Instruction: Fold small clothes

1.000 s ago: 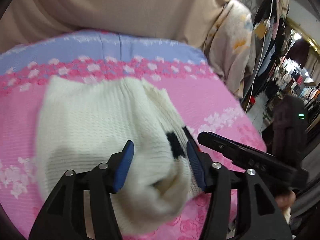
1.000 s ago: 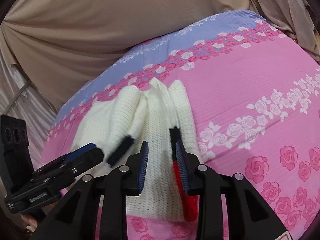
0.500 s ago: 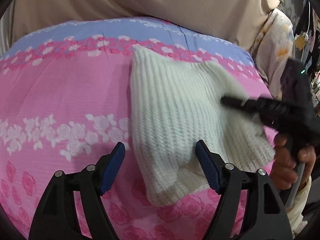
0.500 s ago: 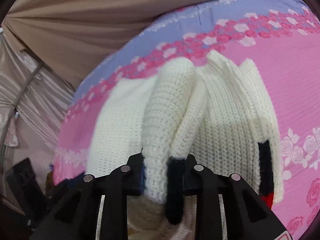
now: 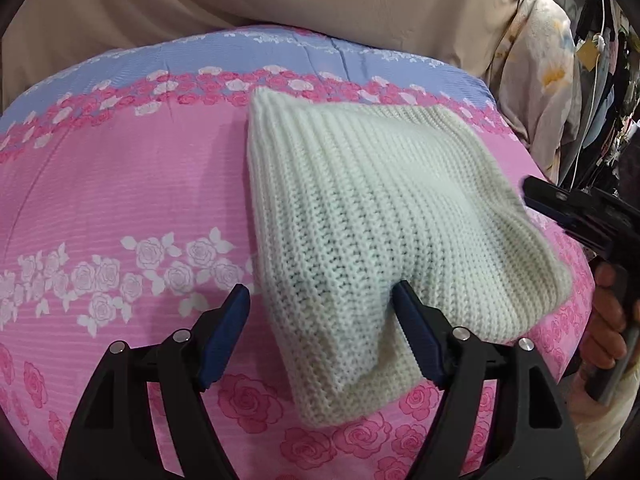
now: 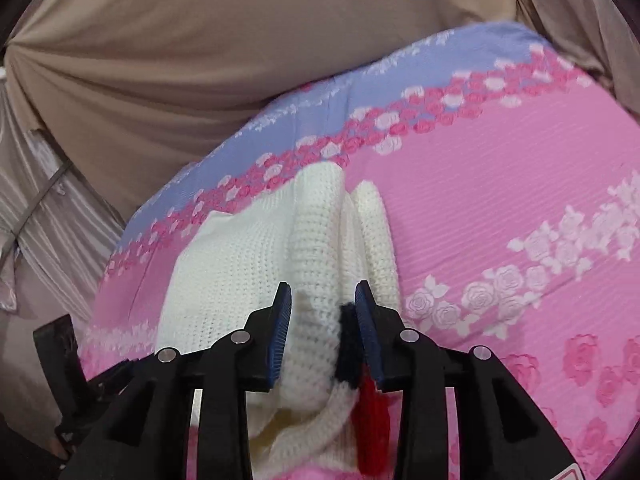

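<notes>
Left gripper (image 5: 322,312) tilts down, fingers spread, over the folded sweater (image 5: 372,216) on the bed (image 5: 120,184). Right gripper (image 6: 323,308), just widened, straddles a sleeve; whether it pinches is unclear.

Left hand-held gripper (image 5: 320,332): black forked plastic arms, blue ribbed pads, silver round screws. Right hand-held gripper (image 6: 323,336): same build, red-edged white label at its lower corner.
</notes>
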